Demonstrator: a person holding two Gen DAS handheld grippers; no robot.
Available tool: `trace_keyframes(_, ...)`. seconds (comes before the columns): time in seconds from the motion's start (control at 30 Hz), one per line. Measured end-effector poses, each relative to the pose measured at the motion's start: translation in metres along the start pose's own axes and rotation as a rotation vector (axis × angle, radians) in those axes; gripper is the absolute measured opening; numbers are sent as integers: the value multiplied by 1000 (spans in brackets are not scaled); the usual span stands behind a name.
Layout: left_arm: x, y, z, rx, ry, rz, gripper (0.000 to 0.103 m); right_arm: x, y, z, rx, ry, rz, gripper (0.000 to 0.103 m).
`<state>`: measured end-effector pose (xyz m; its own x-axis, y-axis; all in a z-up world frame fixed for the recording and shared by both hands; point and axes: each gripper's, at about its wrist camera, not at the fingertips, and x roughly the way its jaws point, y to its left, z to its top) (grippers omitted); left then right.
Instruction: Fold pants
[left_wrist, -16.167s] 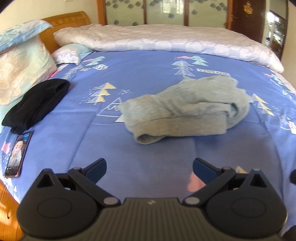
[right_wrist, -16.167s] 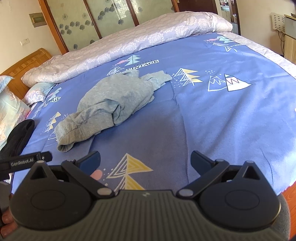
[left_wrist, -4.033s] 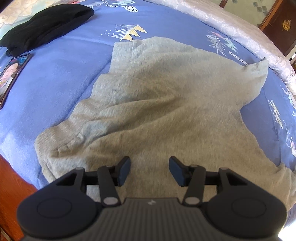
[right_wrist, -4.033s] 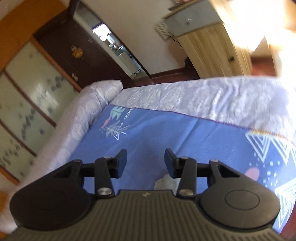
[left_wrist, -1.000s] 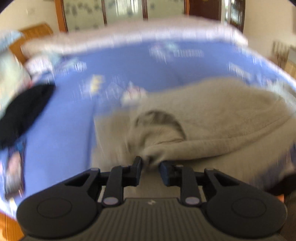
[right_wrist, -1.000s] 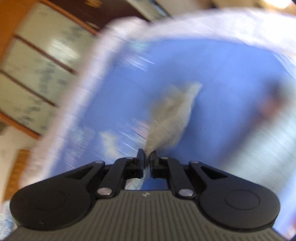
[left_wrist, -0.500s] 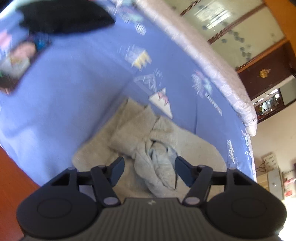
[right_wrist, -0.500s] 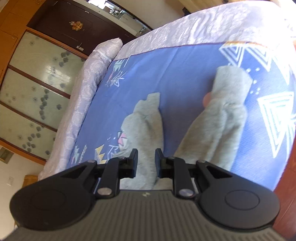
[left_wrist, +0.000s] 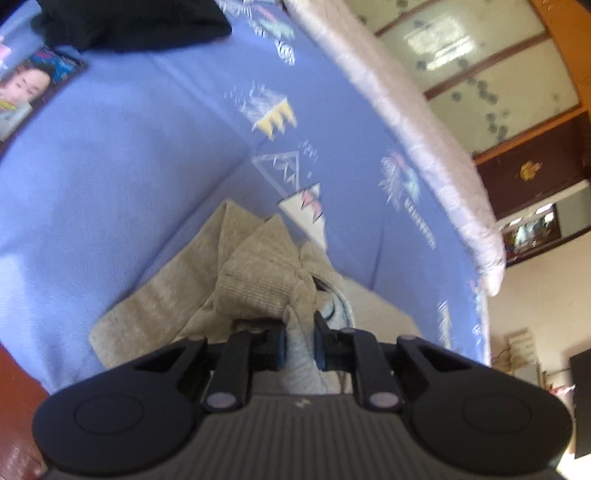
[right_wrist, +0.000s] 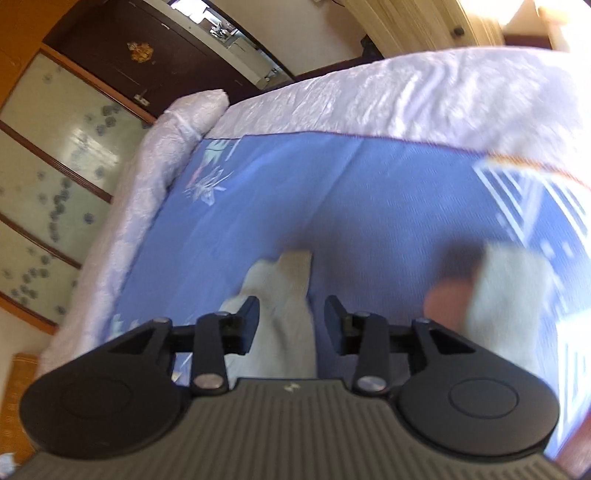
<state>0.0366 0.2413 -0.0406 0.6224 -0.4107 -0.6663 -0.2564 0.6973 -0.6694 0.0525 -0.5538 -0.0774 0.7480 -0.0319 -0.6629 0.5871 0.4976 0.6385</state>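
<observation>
The grey pants (left_wrist: 255, 280) lie bunched at the near edge of the blue bedspread (left_wrist: 122, 155). My left gripper (left_wrist: 299, 341) is shut on a fold of the pants at the waistband end. In the right wrist view one pant leg (right_wrist: 284, 295) runs between the fingers of my right gripper (right_wrist: 291, 325), which is open. The other leg end (right_wrist: 513, 299) lies to the right on the bedspread (right_wrist: 332, 199), blurred.
A black garment (left_wrist: 125, 22) and a phone (left_wrist: 29, 88) lie at the far left of the bed. A white quilt (left_wrist: 402, 122) is rolled along the far side. Wardrobe doors (right_wrist: 48, 177) stand behind. The bed's wooden edge (left_wrist: 14, 398) is at bottom left.
My left gripper has closed from open onto the bunched pants. My right gripper has opened from nearly shut over the pant leg and shifted a little.
</observation>
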Motion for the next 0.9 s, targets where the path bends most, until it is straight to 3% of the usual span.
trace_keyframes(0.17,-14,0,-1,-42,-24,10,13,58,-2,5,21,97,-33,38)
trace_keyframes(0.27,-13,-1,-2,-49,-21,24,13,66,10,-1,-33,112,-48,11)
trace_keyframes(0.3,-12,-3,-1,-53,-21,24,13,60,13,0,-29,104,-49,11)
trace_keyframes(0.57,-46,-15,15,-19,-91,-90,13,-83,-5,37,63,-154,150,10)
trace_keyframes(0.73,-50,20,-5,-23,-38,-50,13,-129,-68,5,81,-143,98,11)
trace_keyframes(0.83,-33,49,-24,-54,29,47,19,-110,-109,-25,131,-63,-70,18)
trace_keyframes(0.9,-18,65,-35,-82,89,130,21,-108,-131,-37,201,-80,-107,55)
